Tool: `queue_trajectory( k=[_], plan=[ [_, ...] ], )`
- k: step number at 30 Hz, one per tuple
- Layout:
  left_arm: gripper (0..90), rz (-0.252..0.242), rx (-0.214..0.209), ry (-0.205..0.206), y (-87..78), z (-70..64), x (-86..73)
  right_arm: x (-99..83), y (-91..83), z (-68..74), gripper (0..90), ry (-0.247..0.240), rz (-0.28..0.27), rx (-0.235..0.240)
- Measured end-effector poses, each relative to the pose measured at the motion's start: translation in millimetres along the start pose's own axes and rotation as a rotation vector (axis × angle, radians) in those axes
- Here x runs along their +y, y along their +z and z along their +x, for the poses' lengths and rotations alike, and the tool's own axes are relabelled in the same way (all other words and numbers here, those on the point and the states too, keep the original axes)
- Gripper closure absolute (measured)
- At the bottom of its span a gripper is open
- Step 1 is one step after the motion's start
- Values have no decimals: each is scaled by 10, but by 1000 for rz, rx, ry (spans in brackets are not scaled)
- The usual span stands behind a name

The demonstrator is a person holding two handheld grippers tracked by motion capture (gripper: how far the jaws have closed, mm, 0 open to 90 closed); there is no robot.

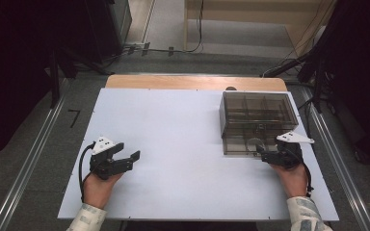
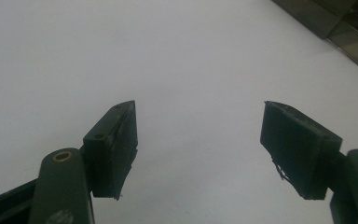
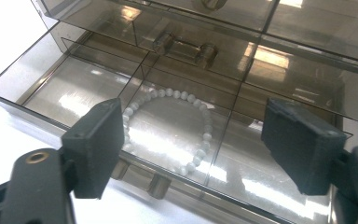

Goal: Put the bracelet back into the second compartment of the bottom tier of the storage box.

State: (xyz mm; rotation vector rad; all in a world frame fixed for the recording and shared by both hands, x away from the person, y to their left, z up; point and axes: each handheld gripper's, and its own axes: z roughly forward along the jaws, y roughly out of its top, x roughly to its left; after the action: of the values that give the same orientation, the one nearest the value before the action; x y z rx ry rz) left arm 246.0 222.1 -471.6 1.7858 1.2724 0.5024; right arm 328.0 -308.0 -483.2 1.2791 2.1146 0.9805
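Note:
A smoky see-through drawer box [image 1: 255,115] stands at the right rear of the white table [image 1: 173,144]. Its bottom drawer [image 3: 51,88] is pulled out, and a white bead bracelet [image 3: 200,154] lies flat in the drawer's middle compartment. My right gripper [image 3: 193,109] is open just in front of and above that drawer, its jaws standing to either side of the bracelet without touching it. In the high view the right gripper [image 1: 266,155] sits at the drawer's front edge. My left gripper [image 1: 129,150] hovers open over bare table at the left, nothing between its jaws [image 2: 199,107].
The drawer's handle [image 3: 154,184] sticks out below its front wall, and a shut drawer with its own handle [image 3: 186,46] sits above. A corner of the box [image 2: 335,23] shows far right in the left gripper view. Metal rails [image 1: 29,163] flank the table.

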Motion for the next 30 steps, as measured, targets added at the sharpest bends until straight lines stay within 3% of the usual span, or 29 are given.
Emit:
queue_trajectory(
  k=[7,17,30],
  plan=[
    [193,-1,24,4,-17,19,-27,-10,-101,-8,96,-1,-7,-7],
    [125,7,30,-32,-38,114,-84,-105,-276,-76,89,-24,-33,-41],
    [58,4,28,-29,-62,148,-145,-384,-557,-341,89,47,-42,-86]
  ],
)
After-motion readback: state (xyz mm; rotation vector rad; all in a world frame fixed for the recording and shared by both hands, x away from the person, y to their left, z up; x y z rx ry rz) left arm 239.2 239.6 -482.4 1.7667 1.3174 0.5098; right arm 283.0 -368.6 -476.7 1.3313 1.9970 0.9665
